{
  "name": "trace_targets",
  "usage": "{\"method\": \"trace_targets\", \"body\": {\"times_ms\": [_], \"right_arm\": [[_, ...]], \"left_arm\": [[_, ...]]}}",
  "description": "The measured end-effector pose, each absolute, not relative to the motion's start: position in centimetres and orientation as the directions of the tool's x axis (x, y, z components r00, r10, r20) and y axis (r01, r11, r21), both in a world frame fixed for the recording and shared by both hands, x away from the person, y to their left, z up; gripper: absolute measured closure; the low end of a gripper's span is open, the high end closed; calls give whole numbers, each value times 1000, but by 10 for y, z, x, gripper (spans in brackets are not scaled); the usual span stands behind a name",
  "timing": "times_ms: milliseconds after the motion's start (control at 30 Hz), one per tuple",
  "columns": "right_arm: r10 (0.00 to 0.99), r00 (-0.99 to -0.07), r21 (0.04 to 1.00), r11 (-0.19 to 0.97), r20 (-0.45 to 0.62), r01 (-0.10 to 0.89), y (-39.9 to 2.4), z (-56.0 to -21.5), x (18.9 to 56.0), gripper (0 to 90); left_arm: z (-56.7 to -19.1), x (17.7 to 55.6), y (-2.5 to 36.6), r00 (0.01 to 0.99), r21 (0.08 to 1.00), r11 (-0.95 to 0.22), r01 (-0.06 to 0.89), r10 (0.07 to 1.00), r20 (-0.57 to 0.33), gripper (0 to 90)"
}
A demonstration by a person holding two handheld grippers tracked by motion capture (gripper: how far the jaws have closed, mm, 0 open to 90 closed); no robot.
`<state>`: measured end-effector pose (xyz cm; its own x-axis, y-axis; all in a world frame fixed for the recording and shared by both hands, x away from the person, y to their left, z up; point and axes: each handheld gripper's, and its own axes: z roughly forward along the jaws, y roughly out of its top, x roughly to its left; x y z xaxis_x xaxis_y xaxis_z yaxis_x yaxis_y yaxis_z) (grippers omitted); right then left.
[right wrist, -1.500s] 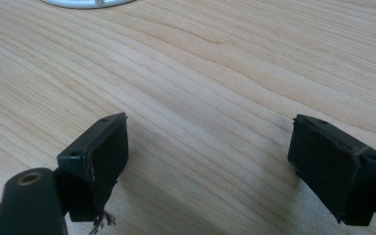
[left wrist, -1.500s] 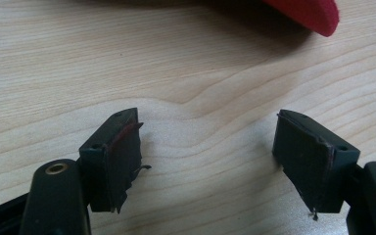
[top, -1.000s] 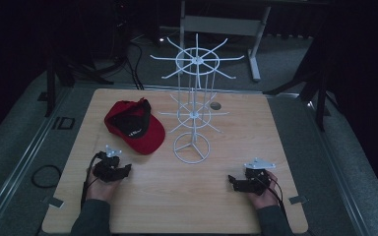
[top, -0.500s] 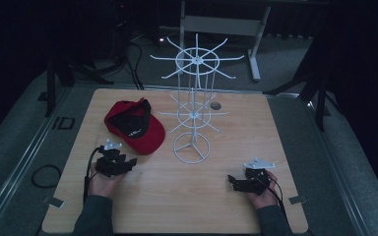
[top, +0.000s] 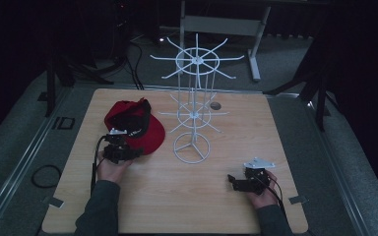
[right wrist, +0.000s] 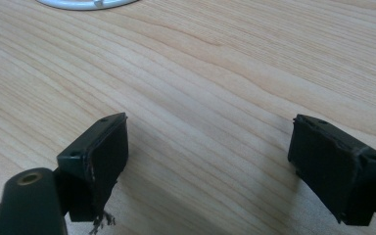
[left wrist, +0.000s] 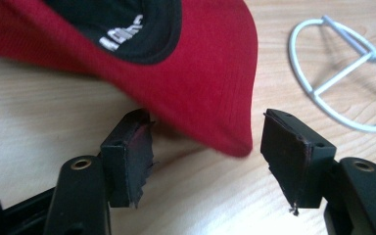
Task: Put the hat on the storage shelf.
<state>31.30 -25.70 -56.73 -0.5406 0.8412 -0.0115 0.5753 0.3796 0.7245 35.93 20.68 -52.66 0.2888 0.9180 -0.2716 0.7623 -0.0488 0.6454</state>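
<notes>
The left gripper [left wrist: 205, 147] has just been opening, its jaws now wide at the red cap [left wrist: 186, 68]'s brim, pads clear; right gripper [right wrist: 208, 161] open, idle

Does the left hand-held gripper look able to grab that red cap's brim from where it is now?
Probably yes. The left hand-held gripper has just been opening its jaws, and the brim of the red cap lies right ahead of them, not yet between the pads. Bare table lies between, with the white wire stand off to one side.
</notes>
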Motion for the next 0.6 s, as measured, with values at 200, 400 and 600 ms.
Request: {"method": "trace_targets", "body": {"times_ms": [200,400,600], "right_arm": [[841,-541,725,380,-12,575,-257,-567,313,149],[841,-541,724,380,-11,576,-257,-567,313,149],[841,-541,724,380,-11,576,-257,-567,313,149]], "left_arm": [[-527,375,206,284,640,-45,767,918,-276,427],[-535,383,203,273,623,-21,782,910,-312,441],[-545,386,195,272,613,-18,790,906,-325,518]]}}
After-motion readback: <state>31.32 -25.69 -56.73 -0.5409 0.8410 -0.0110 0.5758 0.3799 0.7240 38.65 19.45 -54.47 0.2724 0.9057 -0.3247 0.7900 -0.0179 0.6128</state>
